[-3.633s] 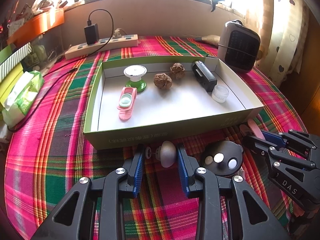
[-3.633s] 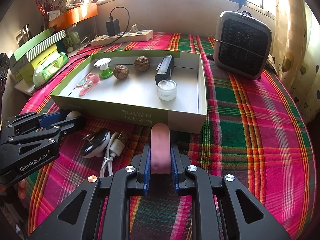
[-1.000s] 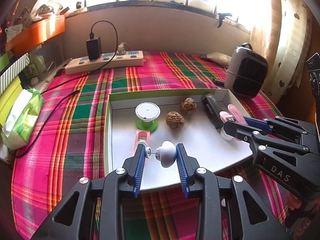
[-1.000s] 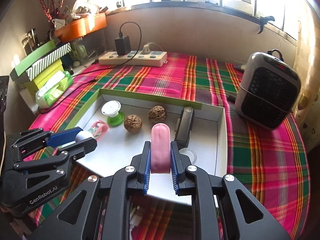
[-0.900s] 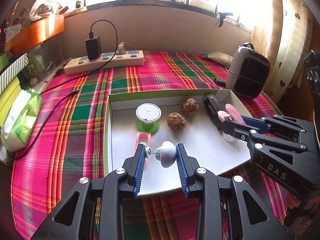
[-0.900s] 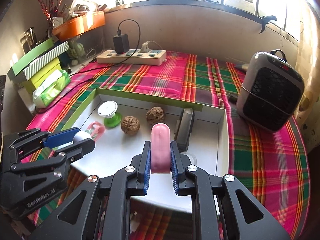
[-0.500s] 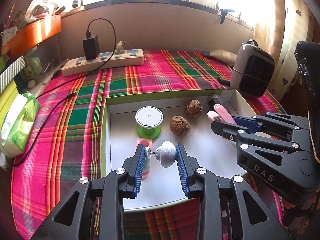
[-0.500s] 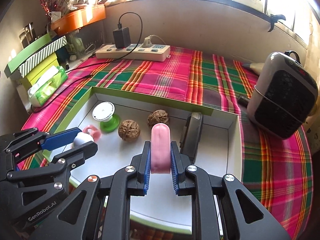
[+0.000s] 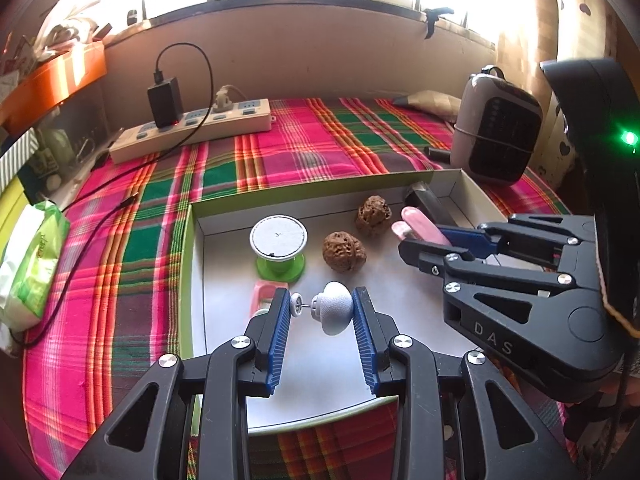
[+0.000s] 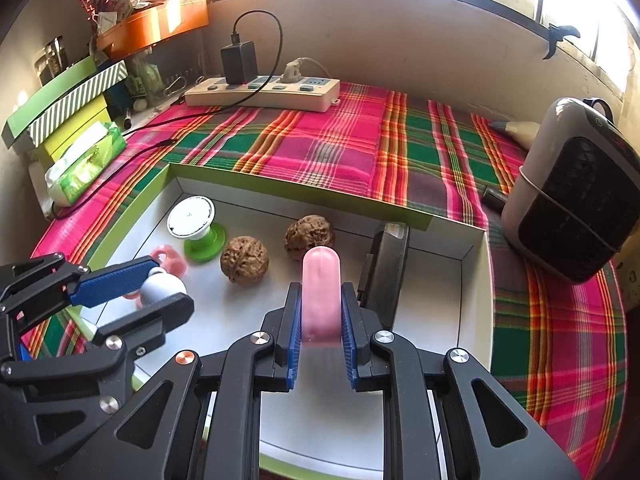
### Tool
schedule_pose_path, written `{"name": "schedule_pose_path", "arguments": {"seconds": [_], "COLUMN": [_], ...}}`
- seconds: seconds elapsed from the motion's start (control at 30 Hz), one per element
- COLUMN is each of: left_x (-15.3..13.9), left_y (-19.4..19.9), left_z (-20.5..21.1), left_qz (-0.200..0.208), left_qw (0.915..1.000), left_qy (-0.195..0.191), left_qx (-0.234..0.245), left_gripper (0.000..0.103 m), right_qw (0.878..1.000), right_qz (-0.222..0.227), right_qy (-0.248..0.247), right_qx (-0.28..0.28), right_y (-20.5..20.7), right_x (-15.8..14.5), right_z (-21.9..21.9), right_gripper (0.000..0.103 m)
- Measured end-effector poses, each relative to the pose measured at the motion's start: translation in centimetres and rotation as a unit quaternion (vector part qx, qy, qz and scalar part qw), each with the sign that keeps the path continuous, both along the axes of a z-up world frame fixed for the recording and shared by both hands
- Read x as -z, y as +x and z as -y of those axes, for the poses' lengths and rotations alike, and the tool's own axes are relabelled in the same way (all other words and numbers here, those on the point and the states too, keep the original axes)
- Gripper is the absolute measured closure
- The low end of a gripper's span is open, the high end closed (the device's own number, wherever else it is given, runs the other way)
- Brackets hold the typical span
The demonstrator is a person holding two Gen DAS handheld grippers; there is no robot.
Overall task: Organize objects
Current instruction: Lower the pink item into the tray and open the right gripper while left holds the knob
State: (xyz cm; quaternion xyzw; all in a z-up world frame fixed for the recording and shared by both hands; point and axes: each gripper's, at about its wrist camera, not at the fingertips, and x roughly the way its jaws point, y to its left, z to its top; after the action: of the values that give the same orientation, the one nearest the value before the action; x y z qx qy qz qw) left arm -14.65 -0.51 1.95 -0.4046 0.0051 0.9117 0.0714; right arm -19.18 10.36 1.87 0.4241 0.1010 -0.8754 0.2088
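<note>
My left gripper (image 9: 322, 312) is shut on a small grey-white knob with a pin (image 9: 334, 312) and holds it above the white floor of the green-sided box (image 9: 186, 256). My right gripper (image 10: 320, 322) is shut on a pink oblong case (image 10: 321, 290), held over the box's middle; it also shows in the left wrist view (image 9: 420, 228). In the box lie a green spool with a white top (image 9: 279, 248), two walnuts (image 9: 344, 250) (image 9: 374, 210), a pink item (image 9: 266, 292) partly hidden by my left fingers, and a black oblong device (image 10: 386, 268).
A grey fan heater (image 10: 576, 196) stands right of the box. A white power strip (image 10: 262, 94) with a black charger and cable lies at the back. A green tissue pack (image 10: 86, 162) and stacked boxes (image 10: 68, 108) sit at the left. A plaid cloth (image 10: 360, 152) covers the table.
Both grippers have lifted their objects off the cloth in front of the box and moved forward over the box. Over the last second they have kept edging farther in over its floor.
</note>
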Motion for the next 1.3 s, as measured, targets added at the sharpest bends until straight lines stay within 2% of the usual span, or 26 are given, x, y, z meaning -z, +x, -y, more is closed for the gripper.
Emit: {"name": "schedule_pose_path", "arguments": {"seconds": [0.37,0.9,1.3], "left_x": [0.0,-0.1,0.0], "left_y": [-0.3,-0.5,-0.8], "left_z": [0.1,2.0,1.7], "left_qz": [-0.002,-0.003,-0.005], "left_qw": [0.9999,0.9996,0.9996], "left_qy": [-0.012,0.013,-0.001], "left_qx": [0.002,-0.026,-0.029], "left_gripper": [0.073,0.073,0.073], "right_qw": [1.000,1.000,1.000], "right_qz": [0.002,-0.004,-0.008], "right_qy": [0.011,0.018,0.023], "right_qx": [-0.022,-0.021,-0.018], "right_y": [-0.3,-0.4,-0.1], "right_x": [0.5,1.0,1.0], "right_z": [0.9,1.2,1.5], "right_gripper": [0.084,0.084,0.084]}}
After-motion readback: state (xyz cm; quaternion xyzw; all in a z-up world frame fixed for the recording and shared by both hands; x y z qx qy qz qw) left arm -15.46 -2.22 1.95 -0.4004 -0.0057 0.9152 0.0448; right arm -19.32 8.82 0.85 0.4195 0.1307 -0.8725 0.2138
